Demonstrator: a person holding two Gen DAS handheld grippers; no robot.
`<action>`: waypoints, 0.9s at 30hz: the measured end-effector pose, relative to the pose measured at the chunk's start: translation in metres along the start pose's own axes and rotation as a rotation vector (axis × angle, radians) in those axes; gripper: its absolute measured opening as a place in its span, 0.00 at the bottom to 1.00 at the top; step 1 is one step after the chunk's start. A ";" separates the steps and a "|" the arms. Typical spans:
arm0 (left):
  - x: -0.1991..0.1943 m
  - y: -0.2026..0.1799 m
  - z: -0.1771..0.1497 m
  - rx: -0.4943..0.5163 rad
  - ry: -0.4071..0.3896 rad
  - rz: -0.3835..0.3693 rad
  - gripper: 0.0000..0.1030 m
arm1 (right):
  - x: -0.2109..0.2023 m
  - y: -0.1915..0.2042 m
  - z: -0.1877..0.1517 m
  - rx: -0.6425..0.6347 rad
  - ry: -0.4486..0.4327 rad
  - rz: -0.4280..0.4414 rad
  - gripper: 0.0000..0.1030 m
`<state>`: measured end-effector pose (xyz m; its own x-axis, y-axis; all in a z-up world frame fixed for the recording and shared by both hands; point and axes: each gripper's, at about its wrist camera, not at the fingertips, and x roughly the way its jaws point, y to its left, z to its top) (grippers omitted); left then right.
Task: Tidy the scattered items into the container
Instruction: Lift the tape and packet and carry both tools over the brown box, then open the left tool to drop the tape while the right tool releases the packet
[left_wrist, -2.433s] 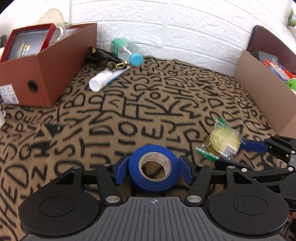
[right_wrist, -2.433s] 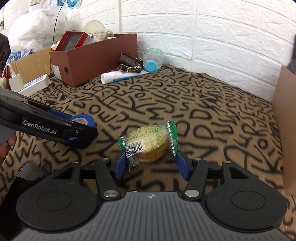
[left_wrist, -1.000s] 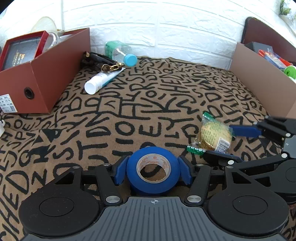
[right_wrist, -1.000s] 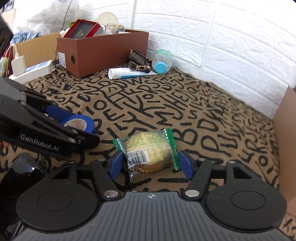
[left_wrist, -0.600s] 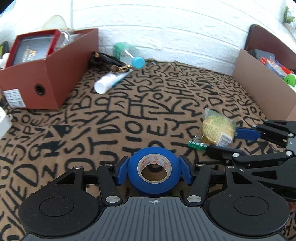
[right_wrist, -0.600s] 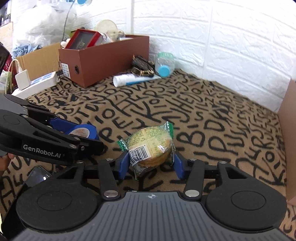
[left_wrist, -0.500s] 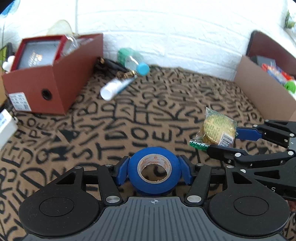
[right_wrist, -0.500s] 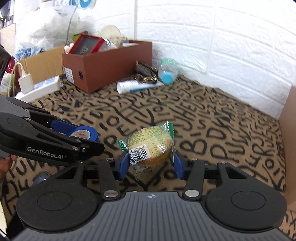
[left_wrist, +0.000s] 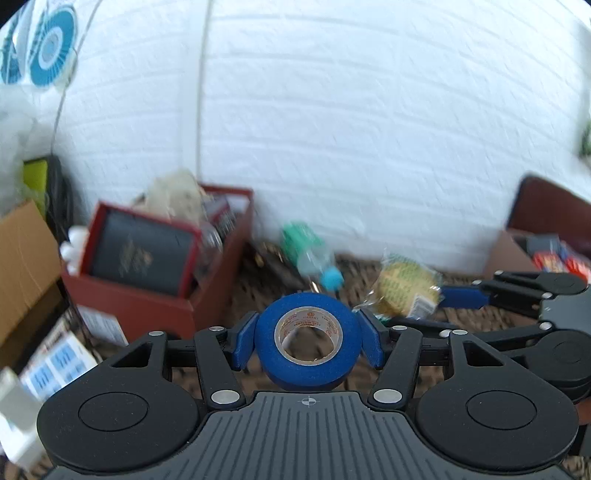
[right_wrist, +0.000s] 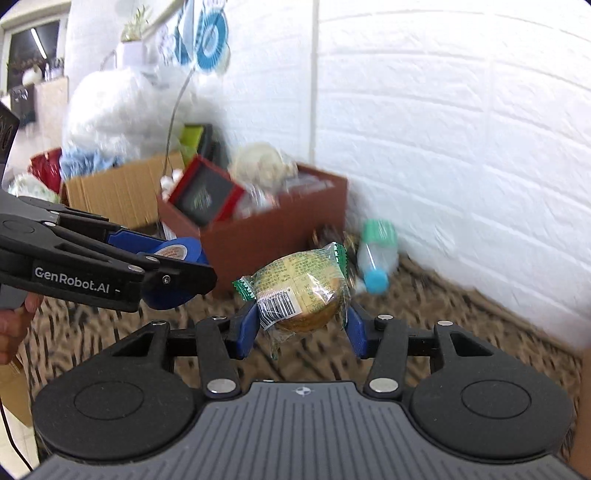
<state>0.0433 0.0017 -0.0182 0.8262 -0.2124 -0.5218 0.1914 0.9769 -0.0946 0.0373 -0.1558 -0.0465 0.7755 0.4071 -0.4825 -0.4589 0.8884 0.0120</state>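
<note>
Far left: tan cardboard box (right_wrist: 122, 192), contents not readable; white-and-blue carton (left_wrist: 59, 360) lies beside it.

Next: brown open-top box (left_wrist: 159, 295) against the white brick wall (left_wrist: 369, 129). Inside it: a red-framed case with dark face (left_wrist: 142, 254) leaning at the left end, pale crumpled packaging (left_wrist: 173, 194) and some clear wrapped items behind it. Rest is too blurred to tell.

Left tool (left_wrist: 307, 341): clamped on the blue tape roll (left_wrist: 308, 349), pads pressed on both sides, roll core facing the camera, lifted clear of the patterned cloth (right_wrist: 461, 332). From the right wrist view the left tool (right_wrist: 173, 269) sits in front of the brown box (right_wrist: 273, 236), with a hand (right_wrist: 14, 325) at the frame edge.

On the cloth near the wall: clear bottle with green label and blue cap (left_wrist: 314, 258), lying on its side just right of the brown box; dark item beside it is blurred.

Right tool (right_wrist: 301, 321): jaws closed in within the last second, now gripping the wrapped round pastry (right_wrist: 299, 291), pads on both sides of the packet, barcode facing the camera, held off the cloth. In the left wrist view the right tool (left_wrist: 428, 306) carries the pastry (left_wrist: 404, 291) just right of the tape.

Far right: second cardboard box (left_wrist: 509, 251) with mixed red, blue and dark items (left_wrist: 554, 254), not identifiable.
</note>
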 end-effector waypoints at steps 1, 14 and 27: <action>0.001 0.004 0.010 -0.007 -0.008 0.005 0.58 | 0.005 0.000 0.010 -0.002 -0.007 0.009 0.53; 0.086 0.068 0.112 -0.168 0.004 0.071 0.58 | 0.119 -0.004 0.091 -0.104 -0.022 0.019 0.53; 0.163 0.098 0.123 -0.117 0.015 0.179 0.59 | 0.230 -0.020 0.112 -0.210 -0.004 0.009 0.54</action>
<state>0.2616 0.0597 -0.0086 0.8333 -0.0358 -0.5516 -0.0215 0.9951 -0.0970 0.2734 -0.0557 -0.0601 0.7722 0.4161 -0.4802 -0.5459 0.8211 -0.1664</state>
